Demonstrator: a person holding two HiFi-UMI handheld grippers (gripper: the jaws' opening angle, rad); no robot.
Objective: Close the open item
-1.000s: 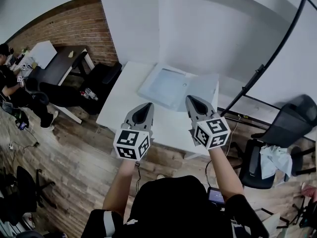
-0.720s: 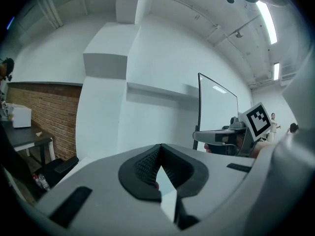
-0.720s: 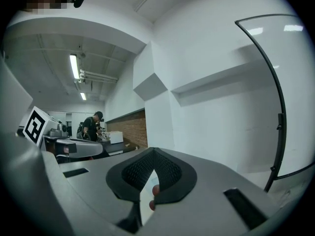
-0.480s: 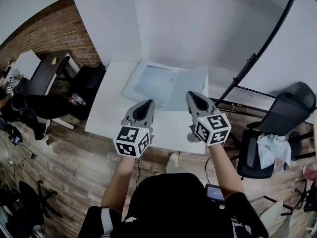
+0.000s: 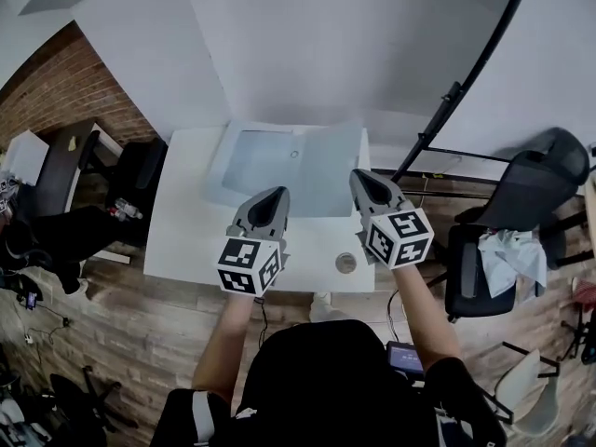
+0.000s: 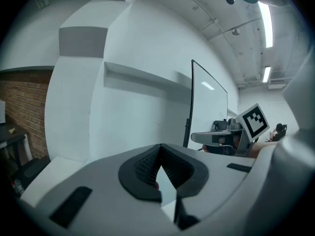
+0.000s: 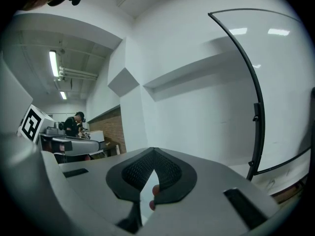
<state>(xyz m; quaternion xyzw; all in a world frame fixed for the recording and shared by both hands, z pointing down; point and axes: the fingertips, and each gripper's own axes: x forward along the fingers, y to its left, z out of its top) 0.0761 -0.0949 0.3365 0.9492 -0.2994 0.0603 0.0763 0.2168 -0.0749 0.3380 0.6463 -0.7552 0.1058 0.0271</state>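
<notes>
A pale blue-grey flat case [image 5: 279,161] lies open on the white table [image 5: 186,222], its two halves side by side. The left half has a raised rim and the right half lies flat. My left gripper [image 5: 277,196] is held above the case's near edge, its jaws shut and empty. My right gripper [image 5: 358,177] hovers over the right half's outer edge and is shut on nothing too. In the left gripper view the left gripper [image 6: 159,149] points at a white wall. The right gripper [image 7: 153,151] in its own view shows its tips together.
A round cable hole [image 5: 345,263] sits near the table's front right. A black curved stand [image 5: 456,91] rises behind the table at the right. A dark office chair [image 5: 521,194] with a cloth on it stands to the right. Dark furniture [image 5: 112,175] stands at the left by a brick wall.
The table and the open case have shifted down and toward the centre of the head view, now lying under the gripper tips. Both grippers hold the same pose, still shut.
</notes>
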